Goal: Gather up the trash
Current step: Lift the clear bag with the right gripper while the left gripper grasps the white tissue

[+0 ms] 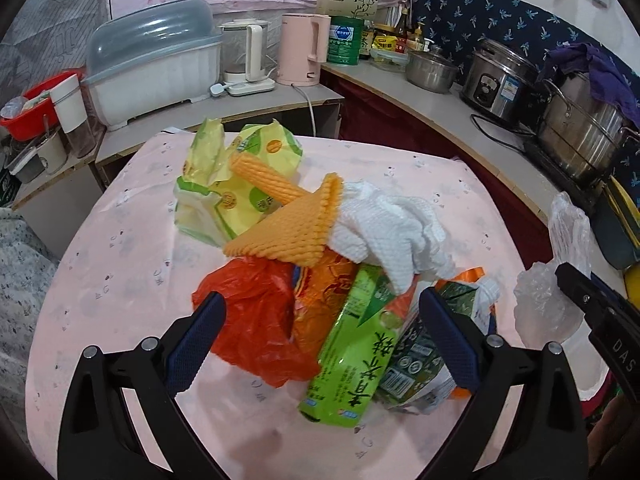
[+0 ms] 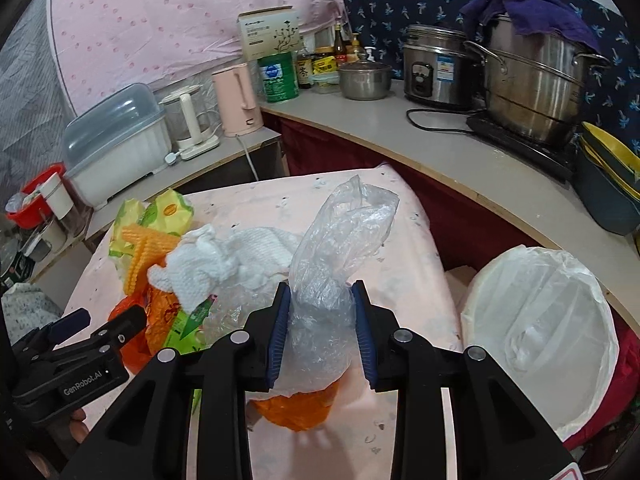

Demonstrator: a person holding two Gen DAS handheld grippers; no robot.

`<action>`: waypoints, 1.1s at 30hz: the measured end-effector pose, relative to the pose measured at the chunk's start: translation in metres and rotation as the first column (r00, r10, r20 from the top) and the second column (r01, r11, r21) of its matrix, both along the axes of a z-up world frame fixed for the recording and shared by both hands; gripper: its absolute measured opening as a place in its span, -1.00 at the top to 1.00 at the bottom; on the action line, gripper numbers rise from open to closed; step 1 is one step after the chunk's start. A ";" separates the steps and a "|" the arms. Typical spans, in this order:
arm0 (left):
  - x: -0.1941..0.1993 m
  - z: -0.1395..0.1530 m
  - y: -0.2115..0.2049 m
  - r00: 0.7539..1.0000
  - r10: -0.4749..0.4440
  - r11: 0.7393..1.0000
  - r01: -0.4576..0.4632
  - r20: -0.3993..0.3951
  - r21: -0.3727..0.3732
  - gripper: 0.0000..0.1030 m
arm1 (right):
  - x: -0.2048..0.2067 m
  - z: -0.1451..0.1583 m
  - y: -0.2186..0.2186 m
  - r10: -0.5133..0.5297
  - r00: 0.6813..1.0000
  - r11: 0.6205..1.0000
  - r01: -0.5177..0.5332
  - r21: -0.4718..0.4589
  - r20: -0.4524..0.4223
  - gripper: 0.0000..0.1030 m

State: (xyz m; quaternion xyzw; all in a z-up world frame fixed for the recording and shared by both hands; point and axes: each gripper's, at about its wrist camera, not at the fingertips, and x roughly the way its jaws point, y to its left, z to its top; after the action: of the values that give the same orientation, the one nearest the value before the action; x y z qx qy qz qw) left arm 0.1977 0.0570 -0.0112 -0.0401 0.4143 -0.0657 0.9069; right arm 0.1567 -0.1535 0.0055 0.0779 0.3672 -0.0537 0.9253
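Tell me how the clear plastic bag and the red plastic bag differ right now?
The clear plastic bag is see-through; the red plastic bag is opaque. The clear bag is pinched in the right gripper, its top standing up; the red bag lies crumpled on the pink table. The left gripper has its jaws wide apart over the red bag, gripping nothing. Both are thin, crinkled plastic.

Green drink carton [image 1: 352, 356]: upper end lay buried under white cloth [image 1: 384, 224]. Dark green packet [image 1: 420, 364]: print too small to read, right part behind finger pad. Orange wrapper [image 2: 298, 408]: mostly hidden under clear plastic bag [image 2: 328, 280]. Lined bin [image 2: 536, 332]: base cut off by table [image 2: 412, 280] edge, interior hidden behind liner folds. Right gripper [image 1: 600, 312]: only one finger showed at frame edge in left wrist view.
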 end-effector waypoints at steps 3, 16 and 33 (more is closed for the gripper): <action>0.013 -0.004 -0.014 1.000 -0.012 1.000 0.012 -0.018 -0.024 -0.63 | 0.001 -0.001 -0.014 -0.029 1.000 1.000 0.029 0.010 0.000 0.42; 0.048 -0.032 -0.050 0.993 -0.056 0.998 0.052 -0.103 -0.043 0.90 | 0.008 -0.019 -0.038 -0.050 0.998 0.997 0.052 0.051 -0.031 0.41; -0.020 0.023 -0.033 0.997 -0.072 0.996 0.073 0.014 -0.043 0.96 | -0.028 0.004 -0.043 -0.043 0.999 0.996 0.041 0.082 0.025 0.41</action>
State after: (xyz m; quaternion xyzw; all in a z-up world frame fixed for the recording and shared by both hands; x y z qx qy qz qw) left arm 0.1777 0.0239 0.0123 -0.0446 0.4081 -0.1078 0.9054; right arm 0.1289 -0.1965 0.0096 0.1239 0.3552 -0.0571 0.9248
